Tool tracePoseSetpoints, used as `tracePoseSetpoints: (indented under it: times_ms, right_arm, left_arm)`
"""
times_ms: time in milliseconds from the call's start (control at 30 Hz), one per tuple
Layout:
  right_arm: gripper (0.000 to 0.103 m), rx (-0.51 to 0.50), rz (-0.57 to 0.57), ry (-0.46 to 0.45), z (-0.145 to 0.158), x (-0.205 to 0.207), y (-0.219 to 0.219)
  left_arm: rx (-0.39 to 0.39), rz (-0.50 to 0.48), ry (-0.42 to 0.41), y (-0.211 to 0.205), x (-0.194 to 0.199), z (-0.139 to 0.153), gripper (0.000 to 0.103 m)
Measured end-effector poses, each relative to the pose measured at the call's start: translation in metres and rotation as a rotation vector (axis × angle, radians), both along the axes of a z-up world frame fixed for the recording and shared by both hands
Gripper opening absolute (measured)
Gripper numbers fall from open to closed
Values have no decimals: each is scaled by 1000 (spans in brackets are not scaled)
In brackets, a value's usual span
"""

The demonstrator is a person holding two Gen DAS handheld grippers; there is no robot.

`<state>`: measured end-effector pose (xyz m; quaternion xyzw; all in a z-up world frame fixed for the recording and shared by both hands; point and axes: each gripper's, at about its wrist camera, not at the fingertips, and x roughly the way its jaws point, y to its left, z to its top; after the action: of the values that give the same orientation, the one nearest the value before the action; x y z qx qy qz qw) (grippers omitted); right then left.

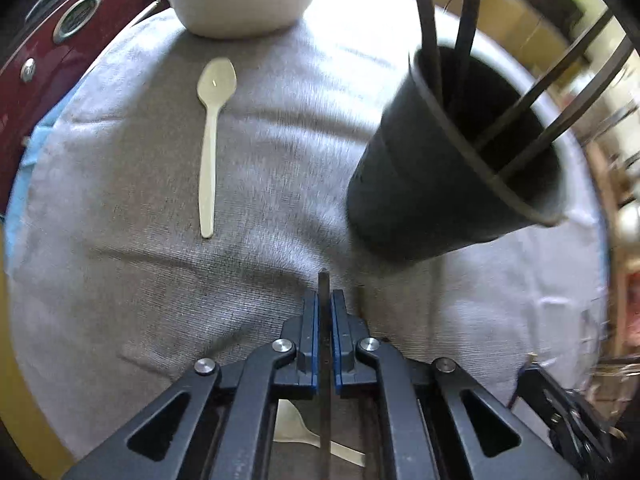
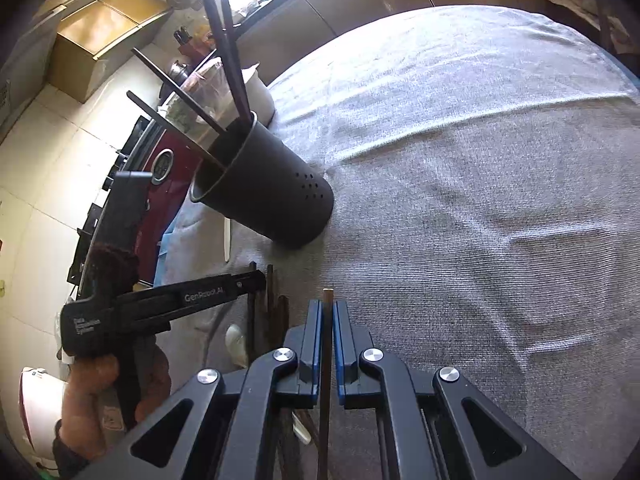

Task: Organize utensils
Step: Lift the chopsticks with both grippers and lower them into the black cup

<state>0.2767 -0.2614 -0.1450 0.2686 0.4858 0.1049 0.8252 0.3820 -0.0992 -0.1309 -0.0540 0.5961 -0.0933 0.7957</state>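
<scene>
Grey cloth (image 1: pixel 280 152) covers the worktop, with pale floor tiles (image 2: pixel 48 168) and cardboard boxes (image 2: pixel 92 32) beyond its edge at about 10 o'clock in the right wrist view. One black holder (image 1: pixel 440 168) stands on the cloth at 2 o'clock in the left wrist view, and four dark sticks (image 1: pixel 424 12) lean out of its mouth. One white plastic spoon (image 1: pixel 212 132) lies flat on the cloth at 10 o'clock, bowl away from the camera, well apart from the holder. One white bowl (image 1: pixel 244 4) sits at 12 o'clock, next to a dark red appliance (image 1: pixel 60 52) at 10 o'clock. The left tool (image 1: pixel 325 304) is closed tight on one thin dark stick (image 1: pixel 324 280), whose end pokes out just past the fingertips; under this tool one white fork (image 1: pixel 300 432) lies on the cloth. The right tool (image 2: pixel 329 312) is likewise clamped on one brown stick (image 2: pixel 328 294), its tip just showing above the pads. In the right wrist view a hand (image 2: pixel 96 392) at 8 o'clock holds the left tool, and several more dark sticks (image 2: pixel 272 304) lie near it; their exact number cannot be told.
</scene>
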Motion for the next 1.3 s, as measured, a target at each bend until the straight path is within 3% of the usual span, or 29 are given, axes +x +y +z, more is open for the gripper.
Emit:
tracePoseSetpoints:
  times_ms: [233,600,1000,1300]
  right_arm:
    - [6,-74,-1,-104,36,-25,6]
    - [6,-230,19,-314,125,-86,34]
    - [6,-254,2,-430,179,-101,40]
    - [6,-256,-37,-507,226,-85,30]
  left_arm:
    - [-150,70,-244,37,-44,62,5]
    - [-207,142,-508,101,-120,146,5]
    - [-170,136,-648,99,-148,192,5]
    - [-148,129,-759,82,-121,222,5]
